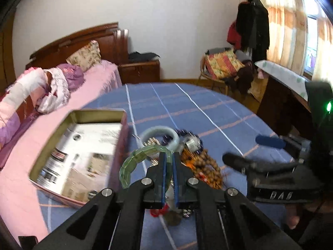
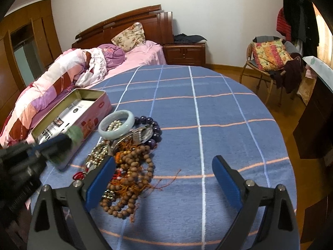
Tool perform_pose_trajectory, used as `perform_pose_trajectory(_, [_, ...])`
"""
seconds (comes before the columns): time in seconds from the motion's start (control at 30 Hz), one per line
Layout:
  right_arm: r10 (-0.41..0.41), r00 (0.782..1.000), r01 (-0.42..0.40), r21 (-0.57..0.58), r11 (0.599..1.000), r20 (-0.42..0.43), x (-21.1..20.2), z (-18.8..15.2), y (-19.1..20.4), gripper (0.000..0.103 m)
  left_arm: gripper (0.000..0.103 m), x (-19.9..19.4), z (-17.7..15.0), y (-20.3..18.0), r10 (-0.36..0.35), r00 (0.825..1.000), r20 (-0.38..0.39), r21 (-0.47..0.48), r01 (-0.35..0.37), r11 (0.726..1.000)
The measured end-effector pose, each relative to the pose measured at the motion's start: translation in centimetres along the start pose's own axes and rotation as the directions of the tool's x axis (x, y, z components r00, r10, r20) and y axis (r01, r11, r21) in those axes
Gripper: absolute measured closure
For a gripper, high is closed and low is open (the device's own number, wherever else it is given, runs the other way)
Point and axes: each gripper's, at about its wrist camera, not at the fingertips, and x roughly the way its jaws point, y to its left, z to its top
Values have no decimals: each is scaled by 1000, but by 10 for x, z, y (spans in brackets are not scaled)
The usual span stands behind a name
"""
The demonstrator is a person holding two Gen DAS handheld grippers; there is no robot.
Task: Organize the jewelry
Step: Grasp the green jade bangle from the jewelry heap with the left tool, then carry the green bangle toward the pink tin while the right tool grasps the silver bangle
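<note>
Progress early: left gripper point(image 1: 169, 156) clenched on green bangle point(image 1: 133, 162), lifted just beside the open pink tin point(image 1: 124, 125), not yet in it. Tin holds only printed paper, no jewelry visible. Pile left on counter point(image 2: 208, 108): pale jade bangle point(image 2: 116, 124), wooden beads point(image 2: 133, 179), dark purple beads point(image 2: 155, 125), metal chains. Right gripper point(image 2: 164, 179) released, wide, empty, near the pile. Writing: "DAS"-like letters on right gripper body; tin print unreadable.

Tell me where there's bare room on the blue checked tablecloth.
The blue checked tablecloth is bare right of the jewelry pile to the table's edge, and beyond it. Crowded: between the open pink tin box and the pile, where the pale jade bangle lies.
</note>
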Motion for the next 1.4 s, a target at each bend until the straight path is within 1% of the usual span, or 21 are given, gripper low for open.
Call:
perform_pose_trajectory(0.03, [7,1000,-7,-4,1000,-5,1,0,2,7,99,-3,2,3,12,1000,12,-3,-12,1000])
perform_pose_trajectory(0.07, [17,1000,-17,-8,1000,-9,2,0,4,11,99,-5,5,7,22,1000,18,-6,-22,1000])
perform_pose_trajectory(0.1, [27,1000,-27,-15,1000,-15,3,0,7,19,99,-7,7,10,30,999,26,-11,-30,999])
perform_pose_trajectory(0.13, [42,999,-42,-26,999,-31,6,0,11,22,99,-9,9,14,42,999,33,-17,-41,999])
perform_pose_trajectory(0.2, [68,996,-71,-52,996,-60,13,1,20,41,99,-10,11,19,58,998,37,-19,-57,998])
perform_pose_trajectory(0.3, [80,993,-88,-90,992,-83,21,2,33,54,99,-11,12,26,72,996,46,-25,-71,997])
perform_pose_trajectory(0.43, [95,990,-108,-123,987,-107,30,8,46,61,99,-11,11,32,78,996,48,-32,-77,997])
perform_pose_trajectory(0.47, [100,989,-114,-130,985,-111,32,8,50,63,99,-10,11,34,80,996,47,-35,-78,996])
perform_pose_trajectory(0.5, [105,987,-121,-136,983,-120,35,8,53,68,99,-10,10,35,80,996,46,-38,-79,996])
perform_pose_trajectory(0.57, [104,985,-125,-147,981,-138,42,8,58,70,99,-10,10,39,77,996,48,-45,-75,996])
perform_pose_trajectory(0.67, [68,986,-95,-176,980,-152,51,8,63,72,99,-9,9,44,76,996,49,-54,-73,996])
perform_pose_trajectory(0.7, [69,985,-97,-183,978,-158,52,8,64,74,99,-9,8,45,76,996,48,-58,-73,996])
perform_pose_trajectory(0.8, [21,988,-58,-239,969,-156,54,8,70,82,99,-9,8,48,74,996,47,-67,-71,995])
perform_pose_trajectory(0.83, [18,988,-57,-255,965,-156,54,8,72,83,99,-10,7,50,75,996,48,-69,-71,995])
perform_pose_trajectory(0.9, [26,987,-72,-288,955,-160,52,6,76,90,99,-10,8,52,75,996,49,-71,-71,995])
perform_pose_trajectory(0.97, [31,986,-81,-304,949,-164,51,2,79,91,99,-11,7,55,75,996,51,-78,-71,994])
perform_pose_trajectory(1.03, [20,987,-71,-323,944,-159,50,0,81,93,99,-13,7,57,77,996,54,-85,-72,994])
perform_pose_trajectory(1.17, [35,988,-77,-285,955,-149,48,4,74,97,99,-18,7,64,86,994,63,-96,-80,992])
perform_pose_trajectory(1.33, [48,994,-71,-243,967,-100,35,15,65,98,99,-23,9,71,106,992,74,-108,-98,989])
perform_pose_trajectory(1.4, [62,993,-83,-225,971,-96,32,20,62,98,99,-23,9,74,113,991,77,-109,-104,989])
